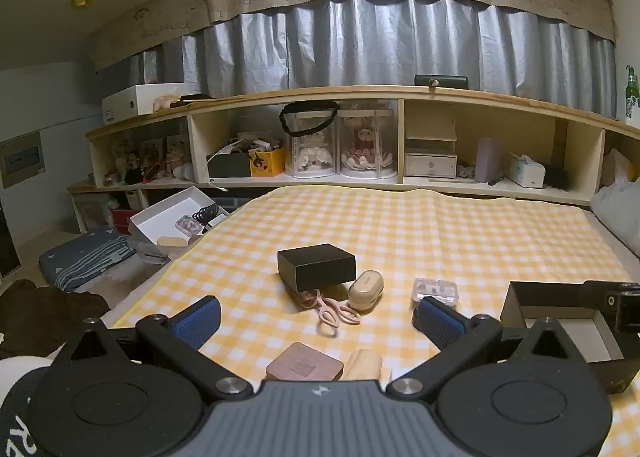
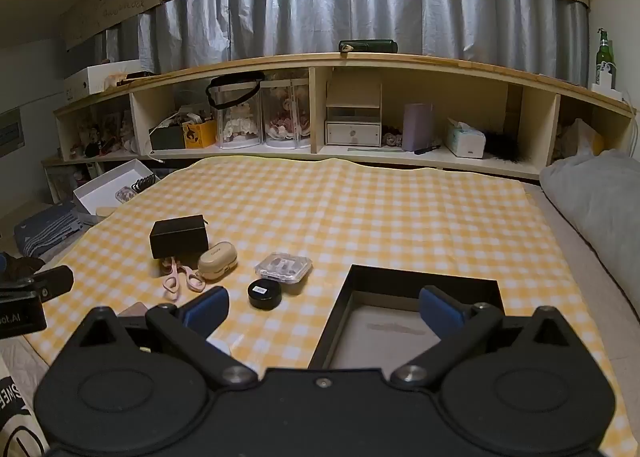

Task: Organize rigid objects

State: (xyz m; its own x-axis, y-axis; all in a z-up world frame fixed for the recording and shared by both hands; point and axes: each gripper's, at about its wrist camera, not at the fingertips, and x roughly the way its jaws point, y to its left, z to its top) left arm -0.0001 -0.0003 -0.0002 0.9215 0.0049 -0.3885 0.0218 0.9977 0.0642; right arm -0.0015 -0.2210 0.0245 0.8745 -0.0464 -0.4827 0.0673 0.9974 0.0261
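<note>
On the yellow-checked cloth (image 2: 360, 209), pale pink plastic scissors (image 1: 334, 309) lie flat, handles toward the camera, blades tucked under a closed black rectangular box (image 1: 316, 266). Both the left claw (image 1: 316, 321) and right claw (image 2: 322, 309) are spread wide, empty. An open black tray (image 2: 400, 321) lies beneath the right claw.
</note>
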